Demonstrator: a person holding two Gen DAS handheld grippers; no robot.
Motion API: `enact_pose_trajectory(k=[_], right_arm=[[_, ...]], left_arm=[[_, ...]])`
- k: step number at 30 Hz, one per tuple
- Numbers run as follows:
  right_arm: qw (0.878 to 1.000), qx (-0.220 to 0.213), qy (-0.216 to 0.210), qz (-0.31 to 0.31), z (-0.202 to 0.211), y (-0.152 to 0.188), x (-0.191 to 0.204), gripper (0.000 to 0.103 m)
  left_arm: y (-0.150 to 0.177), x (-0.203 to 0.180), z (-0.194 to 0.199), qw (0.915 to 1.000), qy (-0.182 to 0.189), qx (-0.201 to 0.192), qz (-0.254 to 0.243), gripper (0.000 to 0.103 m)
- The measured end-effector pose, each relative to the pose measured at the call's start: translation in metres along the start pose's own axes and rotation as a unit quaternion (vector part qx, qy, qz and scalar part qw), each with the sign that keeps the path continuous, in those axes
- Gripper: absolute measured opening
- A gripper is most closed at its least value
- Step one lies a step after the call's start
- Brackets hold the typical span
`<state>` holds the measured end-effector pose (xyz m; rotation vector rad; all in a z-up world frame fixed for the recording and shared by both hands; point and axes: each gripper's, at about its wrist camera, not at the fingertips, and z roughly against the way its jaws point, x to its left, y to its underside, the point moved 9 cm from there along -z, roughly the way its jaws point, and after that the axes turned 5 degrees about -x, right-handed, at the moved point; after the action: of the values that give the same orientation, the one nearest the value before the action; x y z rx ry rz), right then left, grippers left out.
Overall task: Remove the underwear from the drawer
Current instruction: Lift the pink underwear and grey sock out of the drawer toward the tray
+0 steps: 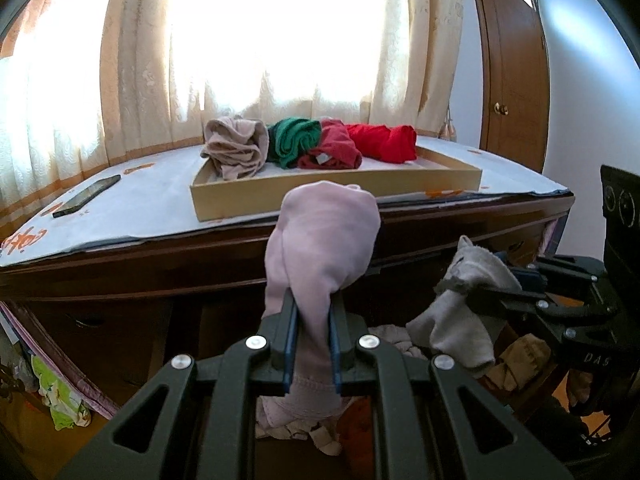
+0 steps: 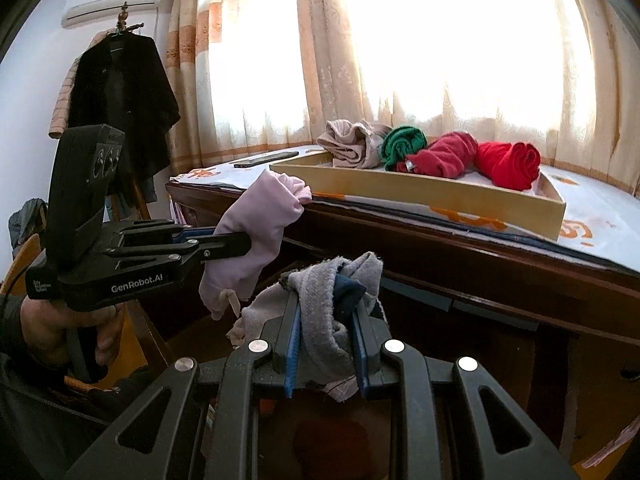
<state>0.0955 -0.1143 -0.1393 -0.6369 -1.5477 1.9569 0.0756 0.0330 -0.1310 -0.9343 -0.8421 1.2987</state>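
Pink underwear (image 1: pixel 320 240) sits pinched in the closed left gripper (image 1: pixel 312 344), while the right gripper (image 2: pixel 326 340) clamps a grey pair (image 2: pixel 320 304); both are held above the open drawer (image 1: pixel 360 412), below the bench (image 1: pixel 160 200) bearing a tray (image 1: pixel 280 200) of rolled garments.

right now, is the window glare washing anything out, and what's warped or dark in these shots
Left wrist view: the window behind the curtains is blown out white, the dresser front falls into shadow, and its top edge bows from fisheye. Right wrist view: same glare, yet the rolled clothes in the tray keep their colour; the open drawer below stays dim.
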Motion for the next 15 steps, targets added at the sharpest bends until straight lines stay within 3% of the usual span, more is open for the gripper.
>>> enact_pose_trajectory(k=[15], right_arm=[[0.999, -0.024, 0.019, 0.017, 0.017, -0.010, 0.002, 0.024]], left_arm=[[-0.022, 0.001, 0.021, 0.9982, -0.010, -0.059, -0.006, 0.011]])
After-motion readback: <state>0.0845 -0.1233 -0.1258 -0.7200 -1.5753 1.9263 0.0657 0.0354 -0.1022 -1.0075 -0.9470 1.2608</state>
